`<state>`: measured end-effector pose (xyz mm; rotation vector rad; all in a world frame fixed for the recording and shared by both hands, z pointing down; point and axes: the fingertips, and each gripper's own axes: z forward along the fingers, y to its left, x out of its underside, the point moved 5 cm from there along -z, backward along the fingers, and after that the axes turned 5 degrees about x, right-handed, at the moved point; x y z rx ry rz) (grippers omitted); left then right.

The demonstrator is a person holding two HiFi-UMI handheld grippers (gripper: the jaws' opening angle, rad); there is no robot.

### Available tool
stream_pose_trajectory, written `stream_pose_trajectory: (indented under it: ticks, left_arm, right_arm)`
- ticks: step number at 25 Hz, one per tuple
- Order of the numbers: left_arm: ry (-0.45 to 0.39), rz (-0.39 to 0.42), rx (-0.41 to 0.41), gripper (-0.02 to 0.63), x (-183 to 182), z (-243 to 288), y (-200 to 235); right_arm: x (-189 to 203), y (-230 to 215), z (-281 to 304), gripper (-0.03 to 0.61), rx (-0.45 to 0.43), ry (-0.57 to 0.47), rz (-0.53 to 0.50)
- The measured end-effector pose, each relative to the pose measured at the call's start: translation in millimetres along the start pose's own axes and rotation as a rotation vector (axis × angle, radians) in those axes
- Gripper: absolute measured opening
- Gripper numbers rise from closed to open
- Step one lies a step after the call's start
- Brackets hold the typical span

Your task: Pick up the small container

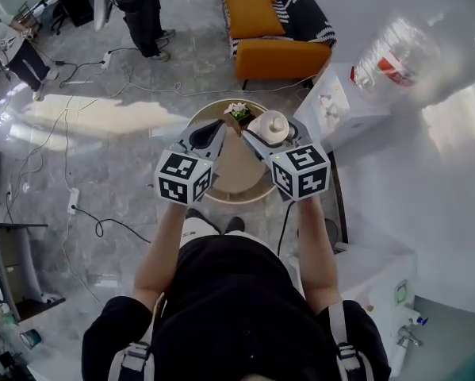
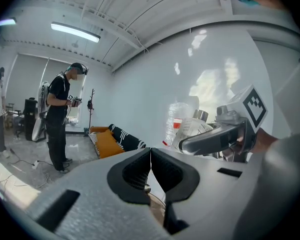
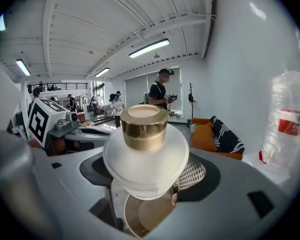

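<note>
The right gripper [image 3: 145,173] clamps the small container [image 3: 144,151] above the far right edge of a round table [image 1: 235,175] on a glossy cabled floor [image 1: 102,157] near an orange sofa [image 1: 278,55], while the left gripper [image 2: 151,171] is closed and empty.

surface: round tan table [image 1: 235,179] | on it: small flower pot [image 1: 239,111] at far rim

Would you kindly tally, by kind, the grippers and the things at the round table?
Grippers: 2 (left gripper, right gripper)
Small container: 1
Small flowering plant: 1
Round table: 1
Total: 5
</note>
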<state>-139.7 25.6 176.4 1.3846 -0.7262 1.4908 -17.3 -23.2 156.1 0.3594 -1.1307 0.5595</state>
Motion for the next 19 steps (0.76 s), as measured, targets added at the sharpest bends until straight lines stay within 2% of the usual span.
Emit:
stream_pose_trajectory:
  ticks: [19]
  left_arm:
    - [0.015,-0.005,0.009,0.018,2.4,6.7,5.0]
  right_arm:
    - [-1.4,-4.8,2.8,0.334,0.020,-0.022,-0.007]
